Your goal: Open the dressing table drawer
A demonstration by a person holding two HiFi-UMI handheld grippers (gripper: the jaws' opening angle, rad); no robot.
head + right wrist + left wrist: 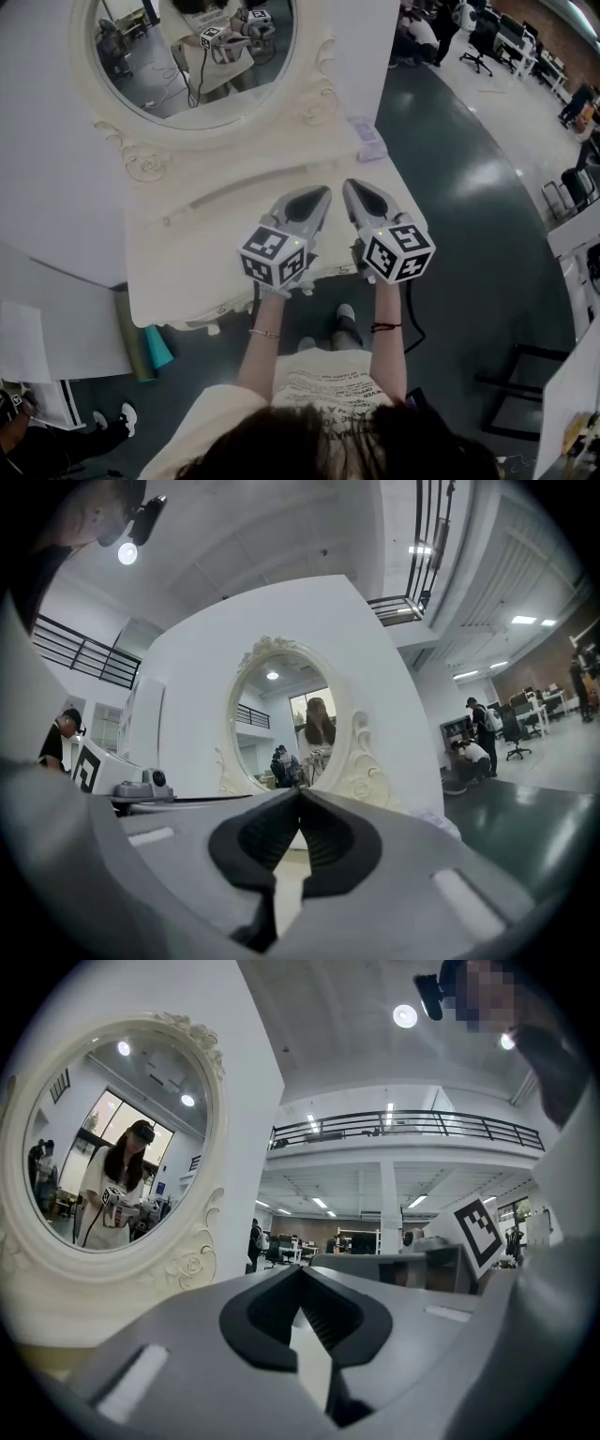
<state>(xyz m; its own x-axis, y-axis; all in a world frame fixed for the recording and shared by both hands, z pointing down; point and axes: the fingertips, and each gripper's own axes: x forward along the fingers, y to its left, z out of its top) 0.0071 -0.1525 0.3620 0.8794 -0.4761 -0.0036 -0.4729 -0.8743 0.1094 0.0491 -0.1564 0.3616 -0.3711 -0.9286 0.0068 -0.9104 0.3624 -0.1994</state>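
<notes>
Left tool [322,194] and right tool [351,187], grey 2-jaw, both closed on nothing, side by side above the cream carved desk [187,262]. The drawer is probably under the front edge, out of sight. Risk: reaching blind, closed tips scrape the front instead of gripping.

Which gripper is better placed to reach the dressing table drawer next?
Left, marginally: over the dressing table, the left gripper hangs nearer the front edge's middle, the right gripper nearer its end. Both shut, empty; drawer front hidden.
</notes>
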